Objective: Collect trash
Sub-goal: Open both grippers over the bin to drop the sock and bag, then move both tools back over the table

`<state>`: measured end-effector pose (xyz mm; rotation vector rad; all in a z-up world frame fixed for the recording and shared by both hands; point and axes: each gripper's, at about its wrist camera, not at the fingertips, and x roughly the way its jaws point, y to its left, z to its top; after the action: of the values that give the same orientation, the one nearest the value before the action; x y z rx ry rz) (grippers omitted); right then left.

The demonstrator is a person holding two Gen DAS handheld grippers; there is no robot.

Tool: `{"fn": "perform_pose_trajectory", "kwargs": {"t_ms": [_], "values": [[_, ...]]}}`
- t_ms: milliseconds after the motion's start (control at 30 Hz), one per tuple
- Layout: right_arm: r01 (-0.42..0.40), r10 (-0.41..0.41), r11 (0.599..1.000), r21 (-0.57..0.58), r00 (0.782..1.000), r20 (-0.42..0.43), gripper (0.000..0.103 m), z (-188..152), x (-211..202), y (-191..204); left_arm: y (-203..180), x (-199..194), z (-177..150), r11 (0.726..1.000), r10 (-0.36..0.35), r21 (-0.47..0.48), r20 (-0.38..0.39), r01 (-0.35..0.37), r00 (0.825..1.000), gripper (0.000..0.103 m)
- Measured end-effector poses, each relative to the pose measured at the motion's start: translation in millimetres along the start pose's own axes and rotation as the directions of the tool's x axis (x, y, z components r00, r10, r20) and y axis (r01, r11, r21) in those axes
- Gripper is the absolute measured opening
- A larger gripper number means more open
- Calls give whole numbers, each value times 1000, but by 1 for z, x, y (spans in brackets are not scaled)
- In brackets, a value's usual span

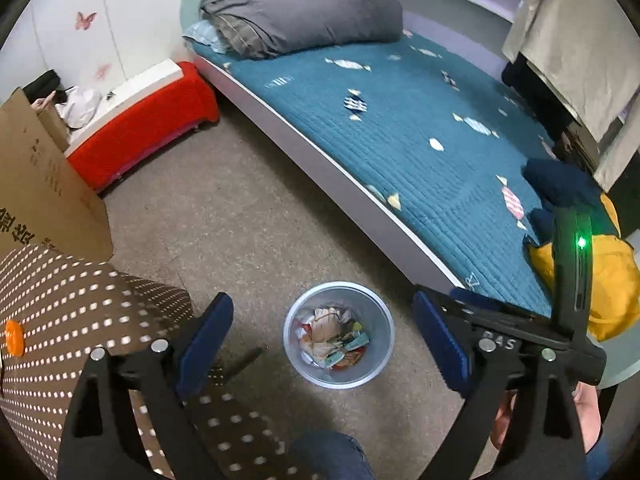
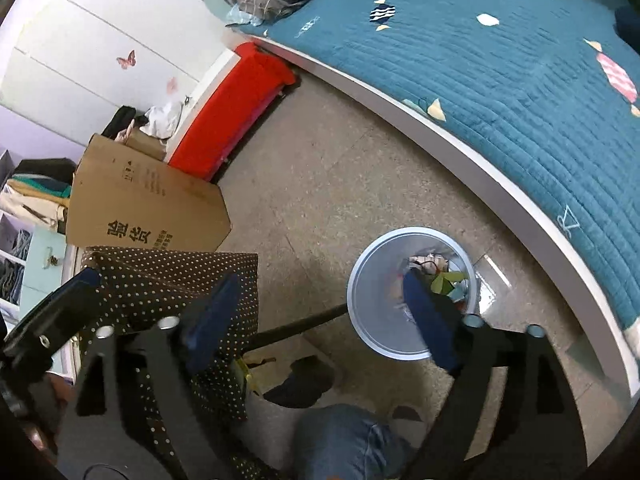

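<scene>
While both claws gape empty, one left gripper [image 1: 324, 344], one right gripper [image 2: 316, 316], one trash bin [image 1: 294, 344] at six o'clock, one bed [image 1: 400, 128] at one o'clock.

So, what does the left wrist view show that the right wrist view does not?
Only the left wrist view shows the yellow cloth on the bed, the hanging beige fabric and the right gripper from the side. Only the right wrist view shows the shelves with folded clothes and the left gripper from the side. Both show the trash bin with rubbish inside, the bed, the red bench, the cardboard box and the dotted cloth. Both grippers are open and empty.
</scene>
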<state>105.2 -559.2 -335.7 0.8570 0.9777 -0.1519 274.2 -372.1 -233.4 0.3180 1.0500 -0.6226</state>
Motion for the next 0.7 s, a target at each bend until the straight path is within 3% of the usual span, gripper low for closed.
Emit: {"fn": "perform_pose_trajectory", "kwargs": {"t_ms": [33, 233, 700], "values": [[9, -9, 1000, 2, 1000, 4, 97, -2, -2, 1, 4, -4, -1, 1000, 3, -11, 11, -3, 1000, 90], [51, -50, 999, -16, 998, 37, 97, -6, -18, 12, 14, -32, -11, 999, 14, -48, 79, -10, 997, 91], [56, -31, 984, -167, 988, 149, 97, -18, -80, 90, 44, -105, -40, 994, 47, -109, 201, -26, 979, 93]]}}
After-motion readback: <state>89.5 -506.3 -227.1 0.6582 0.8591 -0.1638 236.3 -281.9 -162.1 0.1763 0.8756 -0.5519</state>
